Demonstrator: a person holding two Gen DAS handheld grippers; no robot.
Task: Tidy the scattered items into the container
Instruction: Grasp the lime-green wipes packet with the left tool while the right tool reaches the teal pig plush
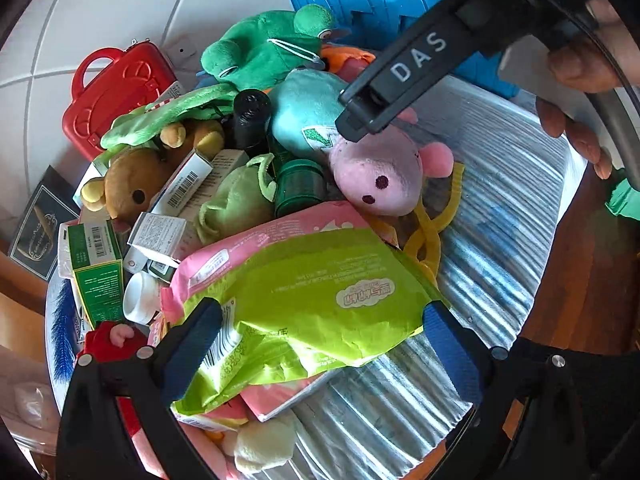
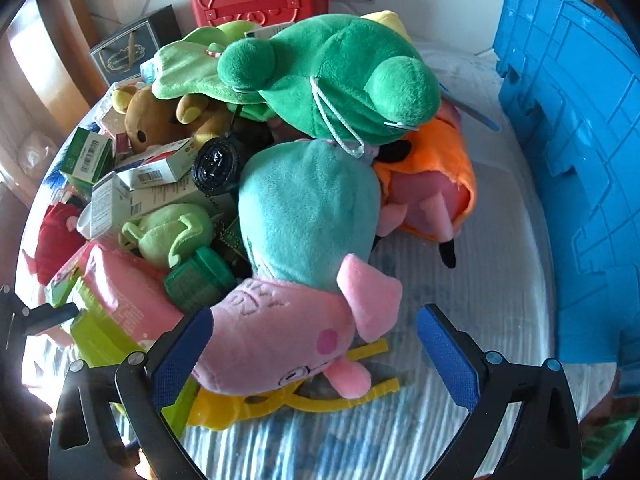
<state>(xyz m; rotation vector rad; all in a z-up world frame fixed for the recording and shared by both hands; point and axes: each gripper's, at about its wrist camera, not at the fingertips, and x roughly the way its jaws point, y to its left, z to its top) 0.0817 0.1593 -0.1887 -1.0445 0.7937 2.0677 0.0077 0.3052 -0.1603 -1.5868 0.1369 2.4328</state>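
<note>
The pile of toys and boxes sits on a bed with a striped blanket (image 2: 460, 240). The blue crate (image 2: 568, 160) stands at the right edge of the bed, well apart from the pile, and it looks like the container the things must go into.

The right tongs (image 2: 316, 356) are wide open. The pink pig toy (image 2: 280, 332) lies right between them. Its head is at the tongs and its teal body (image 2: 308, 208) stretches away from them, up toward the big green frog toy (image 2: 340, 80). So the pig's long way runs straight ahead, in line with the fingers, not across them. The left finger pad touches or nearly touches the pig's cheek. The right pad is still apart from it, with blanket showing in the gap.

The left tongs (image 1: 324, 344) are open too. They sit around a green and pink packet (image 1: 320, 280), but I cannot tell if the pads touch it.

The right tongs are the nearer ones to the pig, and also the nearer ones to the crate. I think closing on the head comes next. A yellow plastic thing (image 2: 320, 396) lies under the pig's head and could get caught.
</note>
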